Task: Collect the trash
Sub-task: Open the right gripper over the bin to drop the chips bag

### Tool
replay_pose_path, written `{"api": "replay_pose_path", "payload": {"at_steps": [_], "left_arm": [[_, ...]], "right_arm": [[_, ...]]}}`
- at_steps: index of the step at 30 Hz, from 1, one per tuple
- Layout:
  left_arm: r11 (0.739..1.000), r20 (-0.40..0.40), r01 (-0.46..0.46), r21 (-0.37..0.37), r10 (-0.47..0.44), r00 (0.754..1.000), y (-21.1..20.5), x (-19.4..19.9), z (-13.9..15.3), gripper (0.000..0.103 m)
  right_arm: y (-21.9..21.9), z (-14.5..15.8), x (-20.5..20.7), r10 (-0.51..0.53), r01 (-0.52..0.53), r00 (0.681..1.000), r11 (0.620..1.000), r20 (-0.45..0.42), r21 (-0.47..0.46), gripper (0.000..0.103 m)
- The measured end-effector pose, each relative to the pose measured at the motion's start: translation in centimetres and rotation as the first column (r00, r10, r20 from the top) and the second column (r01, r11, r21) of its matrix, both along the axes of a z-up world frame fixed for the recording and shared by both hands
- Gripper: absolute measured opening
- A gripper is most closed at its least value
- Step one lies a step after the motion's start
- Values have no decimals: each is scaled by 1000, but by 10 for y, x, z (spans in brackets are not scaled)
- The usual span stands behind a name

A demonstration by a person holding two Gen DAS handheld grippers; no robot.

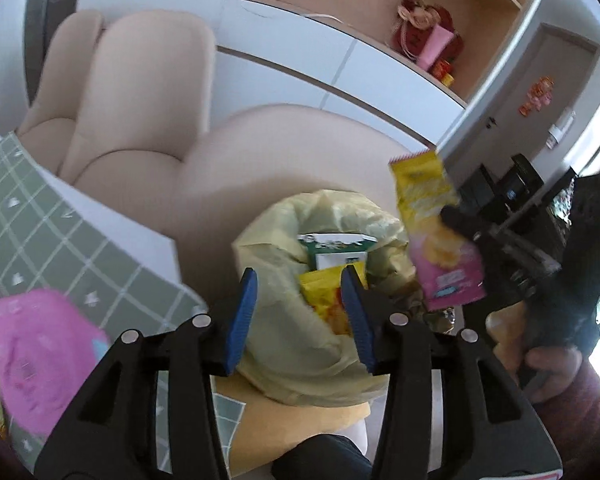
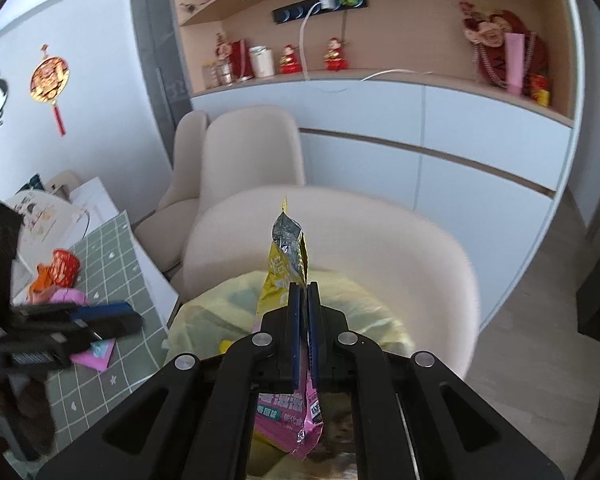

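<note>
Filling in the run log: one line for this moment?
right gripper: shut on snack wrapper | above trash bag | left gripper: open, empty

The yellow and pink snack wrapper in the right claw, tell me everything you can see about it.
The snack wrapper is a flat, crinkly packet, yellow at the upper end and pink at the lower, with a silvery foil inside showing at its torn top. It looks empty. The right claw is shut on its middle, holding it roughly upright in the air above the open yellow trash bag. Only the claw's blue pads touch it. Small print on the pink part is unreadable.
</note>
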State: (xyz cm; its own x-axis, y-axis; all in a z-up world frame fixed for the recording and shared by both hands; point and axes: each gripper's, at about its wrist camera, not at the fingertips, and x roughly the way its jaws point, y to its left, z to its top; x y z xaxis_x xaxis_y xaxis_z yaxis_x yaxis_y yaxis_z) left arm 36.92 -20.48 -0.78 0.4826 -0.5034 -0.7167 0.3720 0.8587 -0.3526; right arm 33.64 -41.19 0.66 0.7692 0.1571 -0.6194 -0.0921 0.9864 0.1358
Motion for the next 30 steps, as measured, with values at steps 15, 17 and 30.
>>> {"api": "replay_pose_path", "payload": {"at_steps": [15, 17, 30], "left_arm": [[997, -5, -78, 10, 78, 997, 58, -34, -2, 43], [996, 12, -90, 4, 89, 996, 69, -41, 3, 44], [885, 24, -465, 0, 465, 885, 241, -125, 4, 47]], "right_arm": [[8, -34, -6, -22, 29, 990, 999, -142, 46, 40], [10, -28, -9, -29, 34, 990, 999, -141, 32, 44], [86, 9, -9, 72, -72, 993, 997, -95, 2, 44]]}}
